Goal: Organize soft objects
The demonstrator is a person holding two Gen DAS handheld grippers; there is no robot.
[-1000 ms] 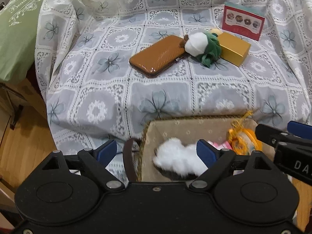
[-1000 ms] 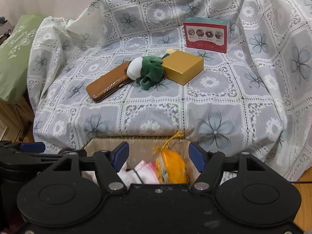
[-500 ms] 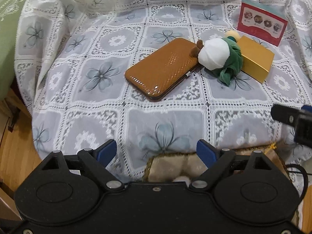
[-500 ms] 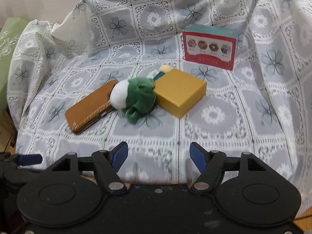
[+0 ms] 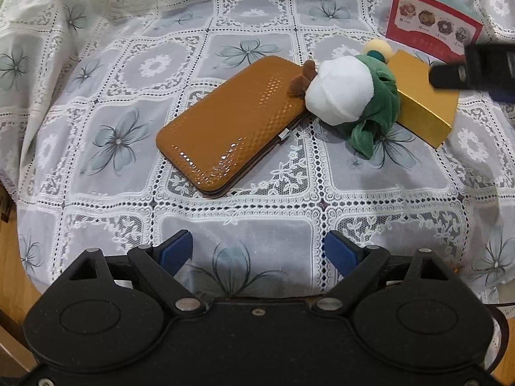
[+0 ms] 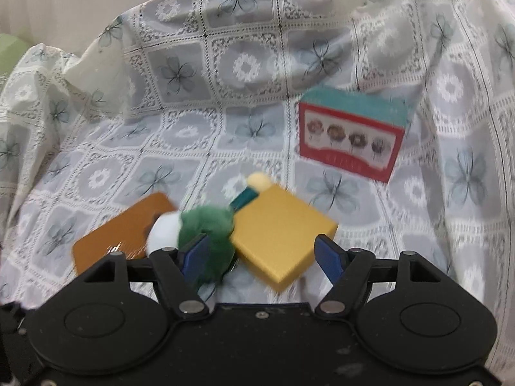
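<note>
The left gripper (image 5: 259, 251) is held over the near edge of a lace floral cover (image 5: 244, 193), its jaws spread and opening, with only cloth seen between the blue pads (image 5: 175, 251). Nothing is grasped by it.

Ahead of these tongs and slightly to their left, a glossy brown case (image 5: 231, 128) is laid flat on the cover. Touching its far right corner, a plush toy (image 5: 351, 96) with a white round body and green fabric is seen, ahead and to the right of the left tongs. It is pressed against a gold box (image 5: 425, 106) further right. Beyond that, a red-fronted box printed with four round sweets (image 5: 431, 29) is stood upright.

The right gripper (image 6: 260, 257) is also unclenched, its jaws opening and nothing pinched. In its blurred view, the plush toy (image 6: 199, 228) is found just ahead of its left pad, partly hidden by it, and the gold box (image 6: 283, 238) is seen between the pads but beyond them. The brown case (image 6: 119, 228) lies to the left, and the red-fronted box (image 6: 351, 141) further ahead to the right.
</note>
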